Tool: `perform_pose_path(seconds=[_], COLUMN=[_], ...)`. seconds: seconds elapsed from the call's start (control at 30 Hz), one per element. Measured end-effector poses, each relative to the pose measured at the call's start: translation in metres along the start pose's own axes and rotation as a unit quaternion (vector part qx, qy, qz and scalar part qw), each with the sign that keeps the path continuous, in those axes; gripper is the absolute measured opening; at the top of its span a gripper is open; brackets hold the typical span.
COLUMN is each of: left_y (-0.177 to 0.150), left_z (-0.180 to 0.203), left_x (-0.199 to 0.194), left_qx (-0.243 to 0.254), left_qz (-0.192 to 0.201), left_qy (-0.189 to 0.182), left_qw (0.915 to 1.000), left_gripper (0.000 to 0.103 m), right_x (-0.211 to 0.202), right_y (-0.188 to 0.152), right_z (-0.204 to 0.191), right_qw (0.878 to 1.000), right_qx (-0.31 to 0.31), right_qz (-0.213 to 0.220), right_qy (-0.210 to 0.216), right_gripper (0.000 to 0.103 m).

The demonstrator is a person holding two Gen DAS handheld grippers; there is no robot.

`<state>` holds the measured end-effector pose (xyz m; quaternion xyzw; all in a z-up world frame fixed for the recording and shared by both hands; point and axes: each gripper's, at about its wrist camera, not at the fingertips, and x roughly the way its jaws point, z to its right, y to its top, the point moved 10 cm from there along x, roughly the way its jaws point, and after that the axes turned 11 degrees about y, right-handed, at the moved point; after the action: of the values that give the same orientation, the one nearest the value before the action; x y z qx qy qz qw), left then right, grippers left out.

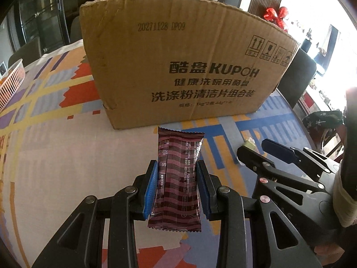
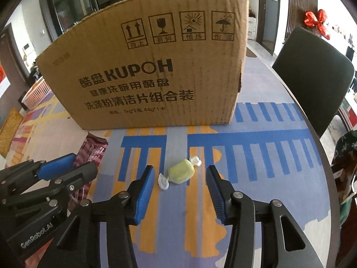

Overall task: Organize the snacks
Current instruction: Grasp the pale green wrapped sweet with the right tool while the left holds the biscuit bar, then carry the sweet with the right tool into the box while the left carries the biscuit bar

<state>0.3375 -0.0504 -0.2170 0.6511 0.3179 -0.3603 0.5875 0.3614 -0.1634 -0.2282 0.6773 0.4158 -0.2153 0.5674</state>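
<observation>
The left tool (image 1: 176,187) is clamping a maroon snack bar (image 1: 177,178) by its edges, above the counter (image 1: 67,156) near the cardboard box (image 1: 178,62). The right tool (image 2: 180,192) is standing wide around a green wrapped candy (image 2: 180,173), pads not touching it. Closing off-centre risks pinching only a twisted wrapper end, and the candy may be squirting sideways; the slick bar could be slipping from its grip.

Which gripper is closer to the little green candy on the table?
The right gripper. The small green candy in a clear twisted wrapper lies between its open jaws, untouched. The left gripper, off to the candy's left, is shut on a maroon striped snack packet.
</observation>
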Motion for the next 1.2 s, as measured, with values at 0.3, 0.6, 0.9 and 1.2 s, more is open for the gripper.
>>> perform_pose_path(seconds=[0.3,0.6,0.9,1.2], left_y=[-0.001,-0.001,0.001,0.008], left_z=[-0.001,-0.001,0.0,0.001], left_x=[0.004,0.003,-0.009,-0.046], left_qx=[-0.005,-0.004,-0.006,-0.001], left_qz=[-0.004,-0.003,0.006,0.043], left_qy=[0.001,0.002,-0.003,-0.007], left_qw=[1.0,1.0,1.0,0.999], left_gripper=[0.034,0.034,0.034,0.034], right_x=[0.018,0.019,-0.006,-0.05], right_y=[-0.001,-0.002,-0.006,0.002], right_z=[-0.007,-0.01,-0.017,-0.018], right_qw=[1.0,0.999,0.999,0.999], right_qx=[-0.014,-0.032,-0.04,-0.041], right_qz=[-0.016,-0.013,0.001,0.035], right_qy=[-0.005,-0.01,-0.004,0.005], right_gripper=[0.036,0.028,0.028,0.028])
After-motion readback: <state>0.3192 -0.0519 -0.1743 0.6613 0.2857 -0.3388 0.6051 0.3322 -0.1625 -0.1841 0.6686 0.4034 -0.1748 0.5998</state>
